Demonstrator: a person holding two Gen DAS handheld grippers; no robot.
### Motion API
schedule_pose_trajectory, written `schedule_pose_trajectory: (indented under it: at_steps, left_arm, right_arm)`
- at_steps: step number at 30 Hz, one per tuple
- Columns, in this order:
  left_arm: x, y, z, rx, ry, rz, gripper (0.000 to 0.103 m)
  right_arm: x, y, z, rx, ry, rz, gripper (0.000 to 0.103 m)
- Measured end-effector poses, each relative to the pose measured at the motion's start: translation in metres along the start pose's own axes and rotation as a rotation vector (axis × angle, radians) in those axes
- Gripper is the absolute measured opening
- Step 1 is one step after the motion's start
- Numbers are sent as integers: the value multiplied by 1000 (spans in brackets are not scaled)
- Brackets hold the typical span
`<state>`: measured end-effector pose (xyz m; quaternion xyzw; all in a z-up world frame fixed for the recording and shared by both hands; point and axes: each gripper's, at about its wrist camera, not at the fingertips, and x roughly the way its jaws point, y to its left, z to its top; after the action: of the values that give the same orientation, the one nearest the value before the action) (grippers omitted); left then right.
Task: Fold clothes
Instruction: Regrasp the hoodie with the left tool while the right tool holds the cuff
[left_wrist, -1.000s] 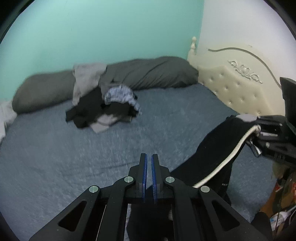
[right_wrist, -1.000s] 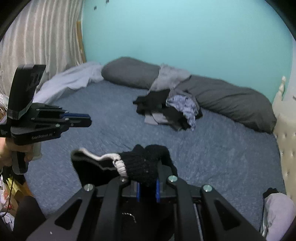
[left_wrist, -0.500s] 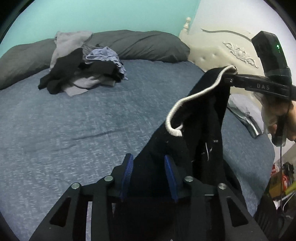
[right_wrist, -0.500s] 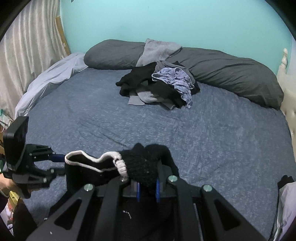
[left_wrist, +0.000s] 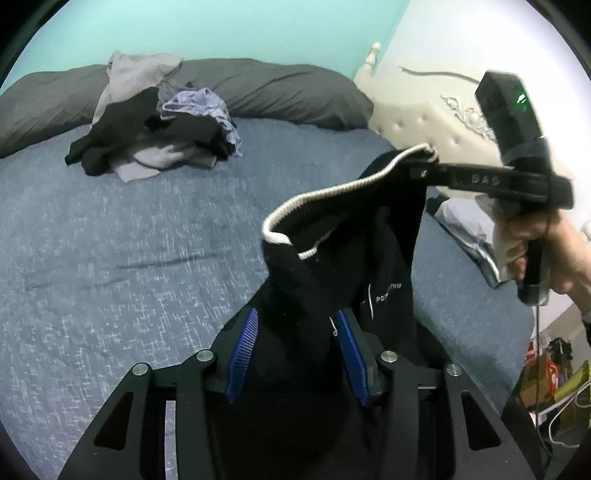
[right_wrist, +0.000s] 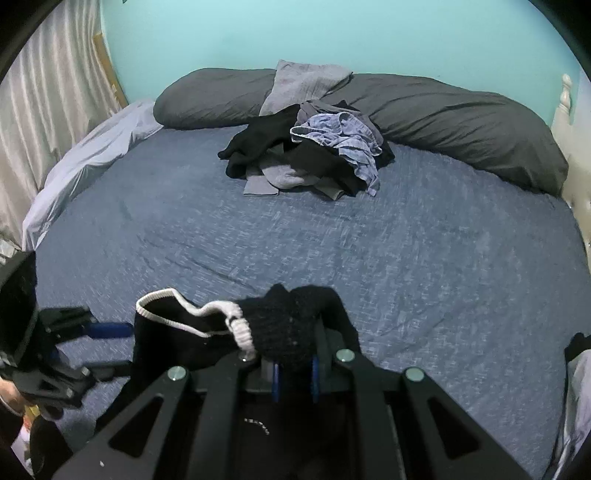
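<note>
A black garment (left_wrist: 332, 258) with a white ribbed trim (left_wrist: 332, 192) hangs over the blue bed (left_wrist: 110, 258). My right gripper (left_wrist: 424, 170) is shut on its trimmed edge; in the right wrist view the knit cloth (right_wrist: 288, 321) bunches over the right gripper (right_wrist: 294, 365). My left gripper (left_wrist: 295, 314) has its jaws opening, with the black cloth hanging between the blue pads (left_wrist: 243, 343); the left pad's face shows bare. At the left of the right wrist view, the left gripper (right_wrist: 110, 347) sits against the garment's side.
A pile of loose clothes (right_wrist: 310, 147) lies near the grey pillows (right_wrist: 461, 122) at the far side. A cream headboard (left_wrist: 424, 122) and another garment (left_wrist: 469, 232) are at the right. A hand (left_wrist: 535, 240) holds the right gripper. Clutter sits on the floor (left_wrist: 554, 376).
The left jaws went from shut and empty to spread around the black garment. Both grippers came down toward the bed, and the right one brought the garment in front of the left.
</note>
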<state>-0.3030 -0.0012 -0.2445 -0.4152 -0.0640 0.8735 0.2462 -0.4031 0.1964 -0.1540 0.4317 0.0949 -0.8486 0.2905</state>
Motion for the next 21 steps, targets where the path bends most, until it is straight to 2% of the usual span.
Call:
schedule_pose_trajectory:
  at_steps: [13,21]
  left_arm:
    - [32,23,-9,-149,39,14,48]
    - [41,19,-13,-128,55,3,49]
  right_arm:
    - [-4,6,-5,-16,5,22,11]
    - [-3,11,-5,-28,2,34,11]
